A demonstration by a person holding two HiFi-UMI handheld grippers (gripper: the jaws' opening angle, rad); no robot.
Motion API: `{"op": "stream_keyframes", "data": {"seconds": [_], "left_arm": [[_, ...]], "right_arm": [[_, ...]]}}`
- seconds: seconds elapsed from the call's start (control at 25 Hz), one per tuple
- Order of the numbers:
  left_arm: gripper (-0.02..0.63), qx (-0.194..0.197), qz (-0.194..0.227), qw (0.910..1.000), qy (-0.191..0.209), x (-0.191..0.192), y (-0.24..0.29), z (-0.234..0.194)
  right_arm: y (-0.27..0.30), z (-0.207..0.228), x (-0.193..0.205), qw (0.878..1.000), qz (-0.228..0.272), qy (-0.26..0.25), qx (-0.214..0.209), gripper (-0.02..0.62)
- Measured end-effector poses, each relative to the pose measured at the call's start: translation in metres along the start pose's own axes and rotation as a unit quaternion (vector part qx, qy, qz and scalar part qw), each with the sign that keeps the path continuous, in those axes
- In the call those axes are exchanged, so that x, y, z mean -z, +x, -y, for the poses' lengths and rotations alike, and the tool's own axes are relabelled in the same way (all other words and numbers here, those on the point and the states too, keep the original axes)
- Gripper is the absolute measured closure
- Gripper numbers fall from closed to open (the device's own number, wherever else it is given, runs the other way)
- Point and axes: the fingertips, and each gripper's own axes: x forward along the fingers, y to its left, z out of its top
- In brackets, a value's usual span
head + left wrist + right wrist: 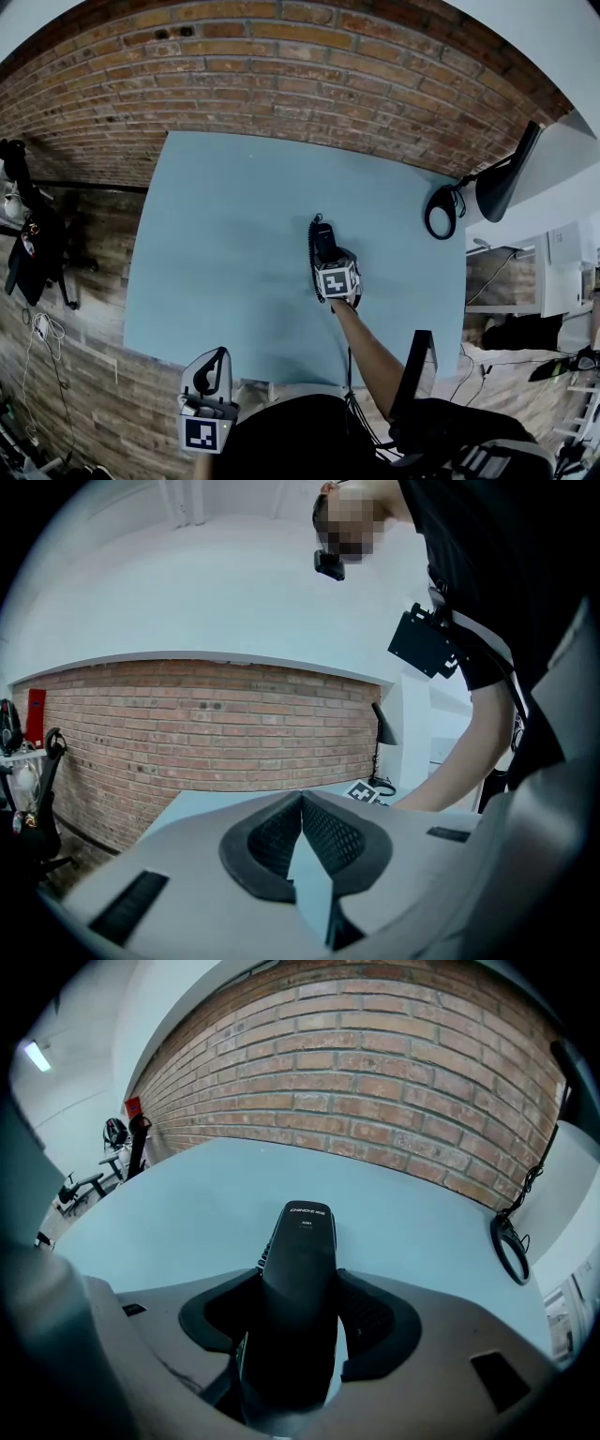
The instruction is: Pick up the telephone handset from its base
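The right gripper [328, 255] is clamped on the black telephone handset [323, 234]. Its pads press both sides, and the handset pokes out ahead of the jaws just right of the middle of the pale blue table [234, 216], with the coiled cord [312, 262] running along its left side. Whether it sits on a base I cannot tell. The left gripper [212, 367] hangs off the table's near edge at about seven o'clock — jaws closed on nothing. A black desk lamp [497, 183] stands at two o'clock.
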Motion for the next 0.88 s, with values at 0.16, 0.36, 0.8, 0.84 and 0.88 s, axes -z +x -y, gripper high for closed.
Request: {"op": "stream_keyframes", "data": {"seconds": [0.16, 0.36, 0.8, 0.84, 0.88], "left_arm": [[0.58, 0.0, -0.006, 0.9999, -0.008, 0.0038, 0.0011, -0.0015], [0.58, 0.003, -0.002, 1.0, -0.008, 0.0024, 0.0047, -0.0041], [0.58, 0.004, 0.002, 1.0, -0.009, 0.0039, 0.0057, -0.0073], [0.58, 0.004, 0.002, 1.0, -0.009, 0.0039, 0.0061, -0.0073], [0.58, 0.004, -0.001, 1.0, -0.009, 0.0047, 0.0063, -0.0071]], "right_arm": [[0.001, 0.0021, 0.005, 1.0, -0.006, 0.022, 0.0, 0.342], [-0.0003, 0.0006, 0.0051, 1.0, -0.005, 0.021, 0.003, 0.342], [-0.0076, -0.005, -0.0014, 1.0, 0.01, 0.016, -0.001, 0.345], [-0.007, -0.0038, 0.0006, 1.0, 0.006, 0.014, 0.0, 0.345], [-0.0064, -0.0025, 0.0025, 1.0, 0.003, 0.013, 0.002, 0.345]]}}
